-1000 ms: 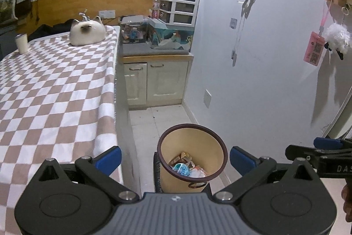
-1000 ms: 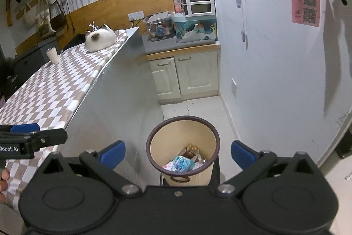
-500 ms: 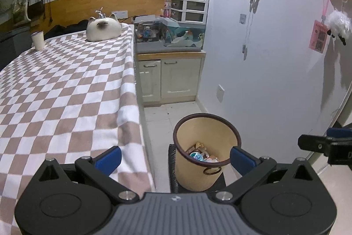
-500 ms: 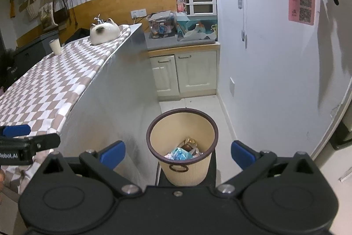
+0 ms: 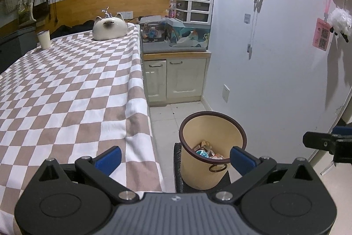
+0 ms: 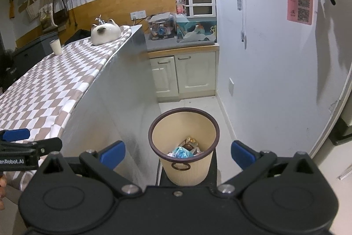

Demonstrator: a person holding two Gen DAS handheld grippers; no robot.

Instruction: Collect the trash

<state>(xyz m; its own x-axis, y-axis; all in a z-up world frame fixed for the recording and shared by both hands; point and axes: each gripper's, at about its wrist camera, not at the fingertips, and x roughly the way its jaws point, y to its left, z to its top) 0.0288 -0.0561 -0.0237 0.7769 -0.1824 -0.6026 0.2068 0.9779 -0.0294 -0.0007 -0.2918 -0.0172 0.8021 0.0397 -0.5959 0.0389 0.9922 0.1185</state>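
Note:
A beige trash bin [image 5: 209,169] with a dark brown rim stands on a black stand beside the table; it also shows in the right wrist view [image 6: 187,169]. Several wrappers [image 5: 205,152] lie in its bottom, also seen in the right wrist view [image 6: 183,150]. My left gripper [image 5: 175,159] is open and empty, above the table's near corner and the bin. My right gripper [image 6: 178,153] is open and empty, just above and behind the bin. Each gripper shows at the edge of the other's view.
A table with a brown-and-white checkered cloth [image 5: 66,91] fills the left. A white cat-shaped object [image 5: 109,28] and a cup [image 5: 44,39] stand at its far end. Cream cabinets [image 5: 176,78] with cluttered tops stand at the back. A white wall [image 5: 275,58] runs on the right.
Both grippers have drawn back and risen from the bin, which now looks smaller and farther. The left view has swung so that more of the table shows.

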